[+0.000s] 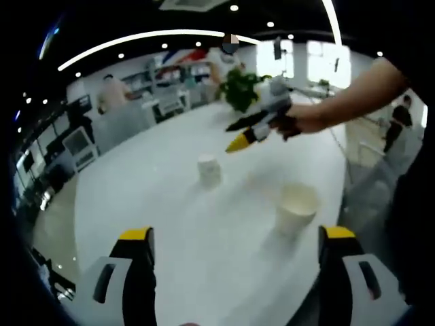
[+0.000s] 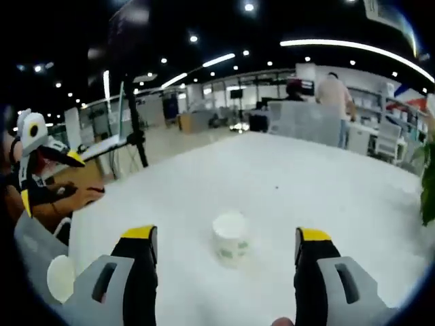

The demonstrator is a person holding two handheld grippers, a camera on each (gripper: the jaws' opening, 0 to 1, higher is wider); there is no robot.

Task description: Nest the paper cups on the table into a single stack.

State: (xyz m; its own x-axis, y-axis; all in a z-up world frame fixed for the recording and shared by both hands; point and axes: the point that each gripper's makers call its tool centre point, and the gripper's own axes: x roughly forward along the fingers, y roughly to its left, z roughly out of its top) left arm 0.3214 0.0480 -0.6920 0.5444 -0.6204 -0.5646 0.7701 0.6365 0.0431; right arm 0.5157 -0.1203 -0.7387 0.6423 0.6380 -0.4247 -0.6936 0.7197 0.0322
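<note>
Both grippers, left [image 1: 234, 246] and right [image 2: 224, 246], are spread wide holding nothing, so center the right over the upside-down cup [image 2: 230, 238] before squeezing.

Paper cups on the surface [image 1: 170, 224], two counted: one inverted cup [image 1: 209, 169] at 12 o'clock, one upright cup [image 1: 296, 207] at 3 o'clock. Claws, two: left claw [image 1: 238, 238], right claw [image 1: 239, 136].
</note>
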